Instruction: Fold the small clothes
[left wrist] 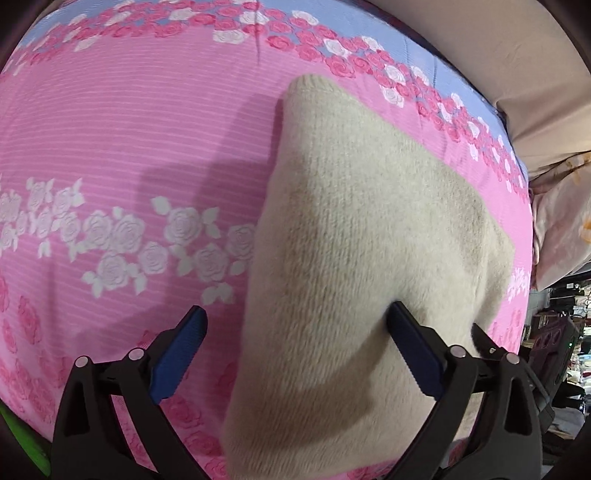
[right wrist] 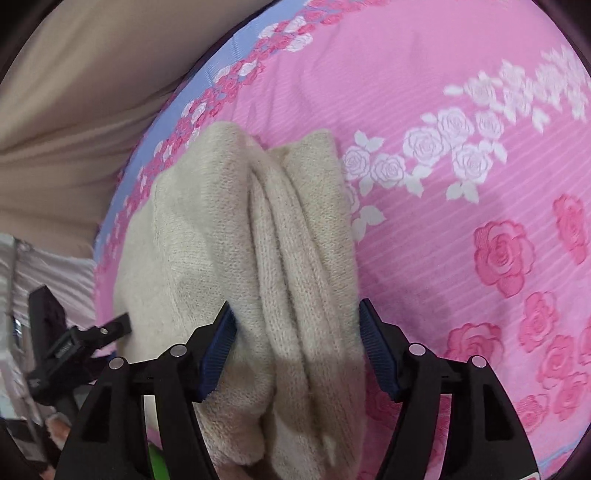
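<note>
your left gripper (left wrist: 297,339) is spread about as wide as it goes and holds nothing. its right finger (left wrist: 413,354) sits over the cream knit garment (left wrist: 351,240), its left finger (left wrist: 179,354) over bare sheet, so the garment's left edge runs up between the two. can't tell if the right pad actually touches the knit or just hangs above it.

your right gripper (right wrist: 297,347) is partly open, straddling the folded layers of the same cream knit garment (right wrist: 258,240). the ridge of stacked folds runs straight ahead from between the fingers. the left pad (right wrist: 218,350) is against the knit or just beside it, the right pad (right wrist: 378,354) stands right at the outer fold; no squeeze shows in the fabric, so read it as not gripping.

the garment lies folded on the pink rose-print bed sheet (left wrist: 110,147), directly ahead of and under both grippers, with its far tip pointing away from you. the sheet's blue band (left wrist: 369,22) is beyond it.

from the right wrist view, the left gripper (right wrist: 110,326) shows low to the left, at the garment's left edge. a beige cloth (right wrist: 74,92) lies past the sheet's blue edge.
</note>
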`<control>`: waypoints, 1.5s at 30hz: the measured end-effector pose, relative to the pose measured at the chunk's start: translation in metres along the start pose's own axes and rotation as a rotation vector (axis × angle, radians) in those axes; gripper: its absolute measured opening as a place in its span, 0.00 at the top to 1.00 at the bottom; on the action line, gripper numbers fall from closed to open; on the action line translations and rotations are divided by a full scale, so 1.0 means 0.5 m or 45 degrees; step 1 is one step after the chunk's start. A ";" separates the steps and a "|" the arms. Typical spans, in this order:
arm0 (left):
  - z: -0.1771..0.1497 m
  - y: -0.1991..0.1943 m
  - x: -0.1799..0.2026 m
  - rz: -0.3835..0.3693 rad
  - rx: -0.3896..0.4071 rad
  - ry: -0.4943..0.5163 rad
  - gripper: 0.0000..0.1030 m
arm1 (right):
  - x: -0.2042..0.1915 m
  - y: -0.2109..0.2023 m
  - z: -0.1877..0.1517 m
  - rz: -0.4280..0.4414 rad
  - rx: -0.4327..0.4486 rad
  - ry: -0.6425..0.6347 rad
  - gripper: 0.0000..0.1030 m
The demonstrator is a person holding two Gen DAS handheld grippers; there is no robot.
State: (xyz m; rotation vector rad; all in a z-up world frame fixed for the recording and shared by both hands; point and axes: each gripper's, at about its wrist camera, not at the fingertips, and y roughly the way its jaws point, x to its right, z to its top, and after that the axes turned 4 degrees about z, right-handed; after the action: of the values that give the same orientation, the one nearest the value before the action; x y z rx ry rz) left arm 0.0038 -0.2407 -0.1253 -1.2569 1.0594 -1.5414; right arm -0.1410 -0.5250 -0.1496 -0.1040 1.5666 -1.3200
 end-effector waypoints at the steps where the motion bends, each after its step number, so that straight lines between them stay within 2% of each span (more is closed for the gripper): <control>1: 0.003 0.003 0.004 -0.001 -0.006 0.003 0.06 | -0.001 -0.001 0.000 0.002 -0.002 -0.004 0.34; 4: 0.009 0.010 0.019 -0.012 -0.024 0.013 0.06 | -0.008 0.000 -0.001 -0.008 -0.006 -0.026 0.33; 6: 0.009 0.010 0.030 -0.002 -0.033 0.032 0.07 | -0.014 0.003 0.002 -0.016 -0.004 -0.030 0.36; 7: 0.010 0.010 0.033 -0.002 -0.035 0.036 0.11 | -0.016 0.005 0.002 -0.001 -0.011 -0.025 0.40; 8: 0.010 0.009 0.038 -0.010 -0.040 0.041 0.14 | -0.016 0.008 0.003 0.030 -0.022 -0.003 0.50; 11: 0.008 -0.002 0.057 0.012 -0.034 0.083 0.29 | -0.020 0.010 0.009 0.043 -0.020 0.021 0.60; 13: 0.006 -0.014 0.069 0.026 -0.025 0.117 0.50 | -0.030 0.003 0.009 0.028 -0.005 0.003 0.65; 16: 0.003 -0.040 0.083 0.039 -0.004 0.175 0.60 | -0.048 -0.011 0.009 0.019 0.027 -0.010 0.68; 21: -0.003 -0.093 0.102 -0.010 0.035 0.209 0.63 | -0.075 -0.054 0.001 0.065 0.076 -0.029 0.70; 26: -0.016 -0.141 0.125 -0.097 0.055 0.240 0.62 | -0.088 -0.117 -0.008 0.057 0.133 -0.057 0.70; 29: -0.018 -0.112 0.120 -0.113 0.010 0.230 0.60 | -0.055 -0.113 -0.002 0.000 0.124 -0.034 0.70; 32: -0.024 -0.043 0.110 -0.047 -0.070 0.194 0.58 | -0.007 -0.073 -0.001 -0.048 0.066 0.023 0.68; 33: -0.028 -0.026 0.101 -0.016 -0.059 0.174 0.52 | 0.005 -0.063 -0.002 -0.038 0.061 0.037 0.65; 35: -0.033 -0.023 0.091 -0.026 -0.006 0.140 0.42 | 0.018 -0.058 -0.004 -0.008 0.071 0.061 0.58; 37: -0.031 -0.022 0.084 -0.007 0.026 0.102 0.24 | 0.024 -0.058 -0.005 0.007 0.077 0.078 0.53; 39: -0.026 -0.014 0.081 -0.010 0.035 0.076 0.22 | 0.033 -0.053 -0.007 0.015 0.065 0.081 0.49; 40: -0.024 -0.004 0.084 -0.034 0.005 0.078 0.32 | 0.034 -0.046 -0.007 0.021 0.055 0.087 0.50; 41: -0.023 0.001 0.090 -0.062 -0.018 0.088 0.40 | 0.034 -0.044 -0.005 0.032 0.053 0.090 0.57; 42: -0.020 -0.002 0.098 -0.057 -0.026 0.109 0.47 | 0.028 -0.049 -0.002 0.035 0.057 0.083 0.64; 43: -0.017 -0.013 0.107 -0.047 -0.019 0.141 0.55 | 0.021 -0.056 0.000 0.033 0.065 0.074 0.66; 45: -0.016 -0.038 0.122 -0.052 -0.005 0.189 0.60 | -0.005 -0.082 0.003 0.047 0.100 0.044 0.70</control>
State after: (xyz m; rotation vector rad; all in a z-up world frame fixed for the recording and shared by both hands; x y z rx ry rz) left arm -0.0136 -0.2930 -0.0924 -1.1881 1.1375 -1.6851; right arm -0.1600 -0.5403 -0.1165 -0.0035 1.5363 -1.3594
